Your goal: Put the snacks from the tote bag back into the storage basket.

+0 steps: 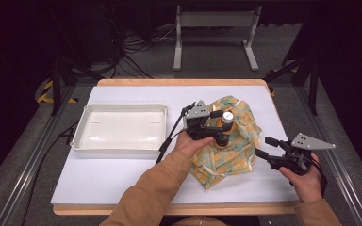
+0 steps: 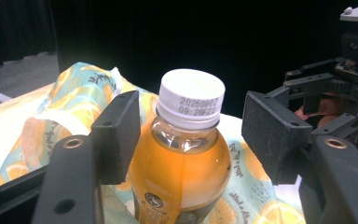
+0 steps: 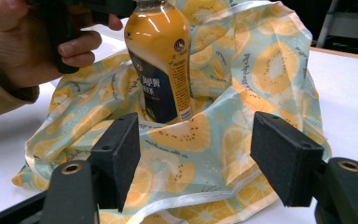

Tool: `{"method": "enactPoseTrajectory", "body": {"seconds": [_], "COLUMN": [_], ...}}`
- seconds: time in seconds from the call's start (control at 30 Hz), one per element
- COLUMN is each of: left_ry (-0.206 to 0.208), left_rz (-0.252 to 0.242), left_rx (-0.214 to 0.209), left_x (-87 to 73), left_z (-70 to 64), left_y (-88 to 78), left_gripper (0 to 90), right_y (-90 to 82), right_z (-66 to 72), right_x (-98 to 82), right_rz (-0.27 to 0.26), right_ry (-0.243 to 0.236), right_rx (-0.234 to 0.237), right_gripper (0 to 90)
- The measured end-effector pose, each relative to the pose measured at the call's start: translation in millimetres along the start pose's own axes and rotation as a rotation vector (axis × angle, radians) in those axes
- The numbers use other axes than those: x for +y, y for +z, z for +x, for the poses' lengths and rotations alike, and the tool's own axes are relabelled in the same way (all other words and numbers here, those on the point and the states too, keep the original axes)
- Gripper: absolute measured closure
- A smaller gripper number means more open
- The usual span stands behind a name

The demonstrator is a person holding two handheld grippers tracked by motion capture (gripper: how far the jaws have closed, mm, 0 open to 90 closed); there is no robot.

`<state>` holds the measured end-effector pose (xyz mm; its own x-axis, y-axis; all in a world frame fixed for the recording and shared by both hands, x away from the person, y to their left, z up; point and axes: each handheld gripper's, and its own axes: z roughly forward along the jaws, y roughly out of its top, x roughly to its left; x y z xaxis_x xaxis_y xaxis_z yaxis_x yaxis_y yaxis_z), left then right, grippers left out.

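An orange-tea bottle (image 1: 226,123) with a white cap stands upright inside a crumpled bag (image 1: 231,157) printed with citrus slices, mid-table. My left gripper (image 1: 220,126) is open, its jaws on either side of the bottle's neck (image 2: 186,135); the left pad sits at the bottle's shoulder and the right pad stands off it. The bag (image 2: 70,98) spreads behind and below. My right gripper (image 1: 264,147) hovers open to the right of the bag, holding nothing. In its own view the right gripper (image 3: 200,158) faces the bag (image 3: 261,70) and the bottle (image 3: 161,60).
An empty white tray (image 1: 122,149) lies at the left of the white table (image 1: 122,181). The left gripper's cable (image 1: 169,136) trails between tray and bag. A hand (image 3: 23,46) holds the left gripper beside the bottle. A metal stand (image 1: 214,28) is on the floor beyond the table.
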<state>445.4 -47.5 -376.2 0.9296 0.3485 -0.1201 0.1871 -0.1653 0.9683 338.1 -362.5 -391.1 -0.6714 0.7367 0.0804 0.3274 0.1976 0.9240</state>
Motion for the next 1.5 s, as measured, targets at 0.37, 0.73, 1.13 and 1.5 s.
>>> {"method": "enactPoseTrajectory", "body": {"seconds": [0.37,0.73,1.13,1.5], "left_ry": [0.054,0.037,0.035,0.039], "left_rz": [-0.006,0.001,-0.010,-0.024], "left_rx": [0.038,0.028,0.032,0.021], "left_x": [3.8,6.2,20.5,38.5], "left_z": [-4.4,-3.9,-6.0,-8.1], "left_y": [0.1,-1.0,-7.2,-16.8], "left_gripper": [58.0,58.4,58.5,58.5], "right_y": [0.2,0.5,1.9,2.1], "right_z": [-0.8,-1.6,-0.5,-0.8], "right_x": [-0.7,-1.5,-2.2,-2.5], "right_rz": [0.003,0.004,0.012,0.013], "right_ry": [0.001,0.011,0.009,0.011], "right_rx": [0.001,0.003,0.005,0.006], "right_gripper": [33.8,33.7,33.6,33.6]}}
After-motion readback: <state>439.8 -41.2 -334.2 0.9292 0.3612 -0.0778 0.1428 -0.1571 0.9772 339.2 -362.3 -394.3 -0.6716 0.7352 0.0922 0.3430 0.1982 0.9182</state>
